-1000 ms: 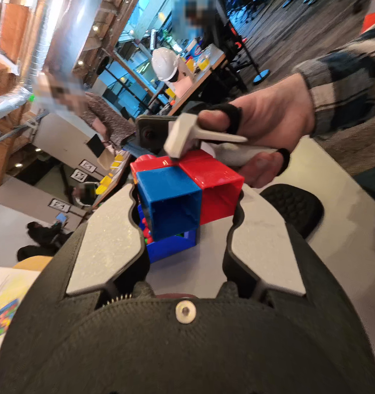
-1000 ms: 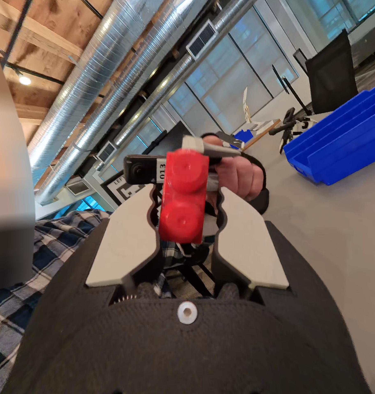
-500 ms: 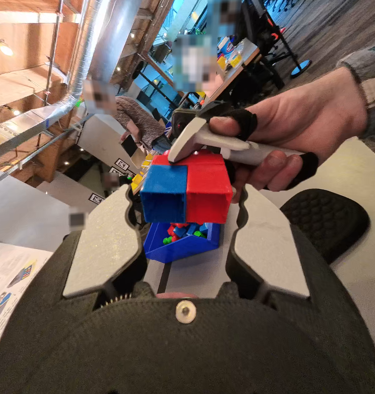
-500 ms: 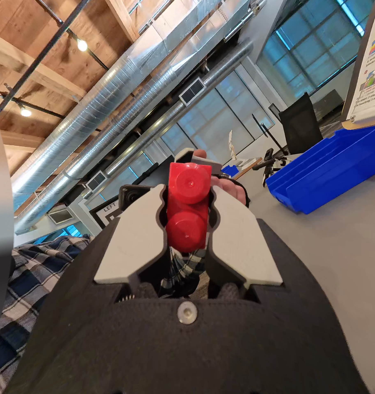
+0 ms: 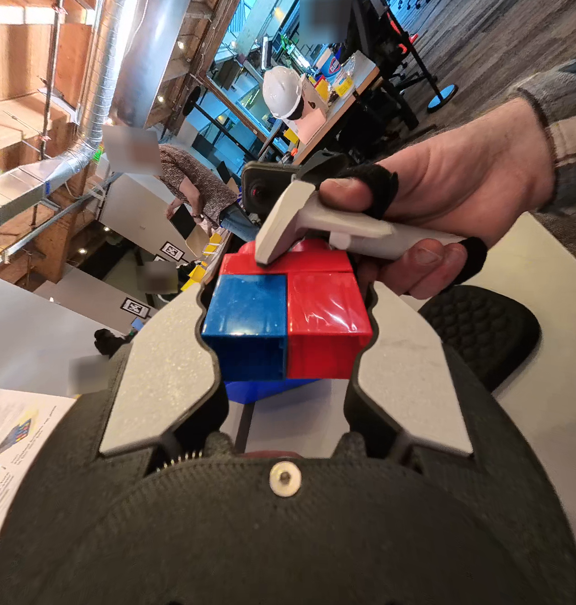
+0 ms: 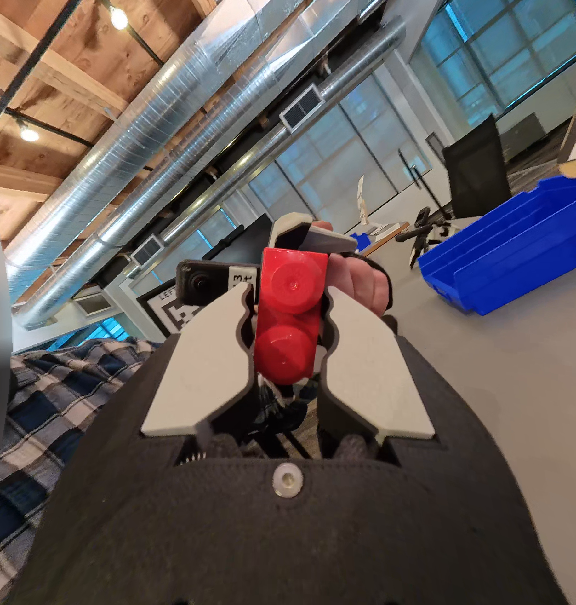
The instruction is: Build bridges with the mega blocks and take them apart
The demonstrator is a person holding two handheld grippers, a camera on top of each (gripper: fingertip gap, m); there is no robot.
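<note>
In the left wrist view a blue block [image 5: 247, 307] and a red block [image 5: 325, 314] sit side by side, joined under a red two-stud block [image 5: 299, 263]. My left gripper [image 5: 286, 288] is shut on the blue and red pair, with a pad against each outer side. My right gripper [image 6: 288, 289] is shut on the red two-stud block [image 6: 289, 314], whose studs face the camera. One of its fingers [image 5: 280, 222] lies on that block's side in the left wrist view; the other finger is hidden. The assembly is held in the air above the table [image 5: 541, 294].
A blue bin [image 5: 263, 389] stands on the table behind the blocks. Another blue bin [image 6: 509, 248] is at the right in the right wrist view. A black wrist rest [image 5: 483, 330] lies to the right, a printed sheet [image 5: 15, 438] to the left. A person's hand [image 5: 460, 170] holds the right gripper. Only a small space, under 4 cm, lies between the two pairs of fingers.
My right gripper closed on the red two-stud block. My left gripper let go of the blue and red pair, slid farther over it and closed on it again.
</note>
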